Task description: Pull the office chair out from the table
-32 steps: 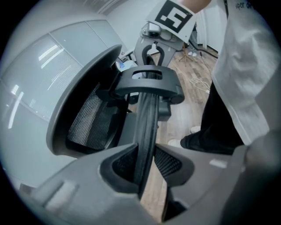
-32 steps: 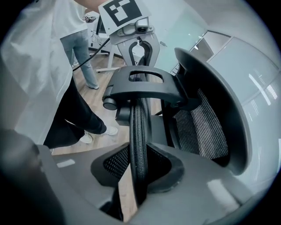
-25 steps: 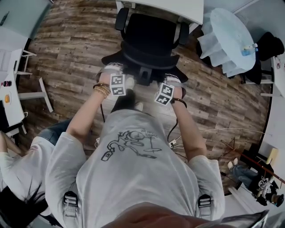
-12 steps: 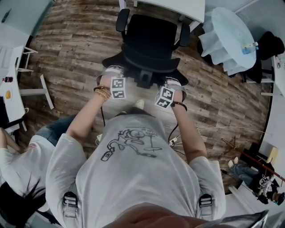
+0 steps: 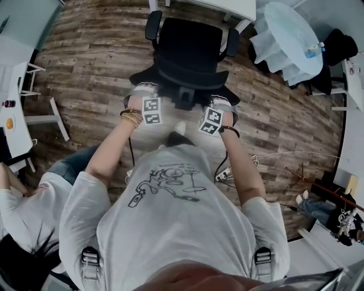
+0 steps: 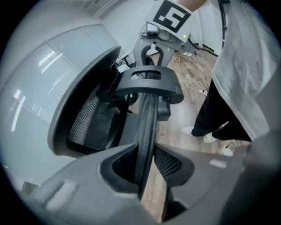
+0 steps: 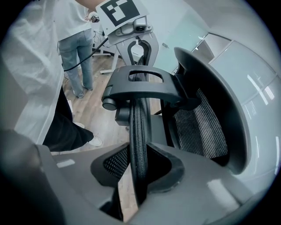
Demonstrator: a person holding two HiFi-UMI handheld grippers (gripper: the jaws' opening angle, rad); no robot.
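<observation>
The office chair (image 5: 190, 48) stands at 12 o'clock in the head view, backrest towards the person. Its seat is just short of the white tabletop (image 5: 222, 5) at the top edge and looks mostly clear of it. The thin mesh-edged headrest (image 5: 183, 98) at the top of the back is the handle for this job. The left claw (image 5: 143, 95) is clamped on its 9 o'clock end and the right claw (image 5: 220, 107) on its 3 o'clock end. Each gripper view shows the black band (image 6: 147, 127) pinched between the pads, running to the central bracket with the other claw beyond it.

I judge the pulling step to be in hand, with the chair already gripped. The next move calls for an even draw with both claws towards 6 o'clock, keeping the pinch firm so the narrow rim does not slip. The person should step back on the wooden floor (image 5: 91, 62), minding the cable (image 5: 227, 170) that lies at 5 o'clock.
</observation>
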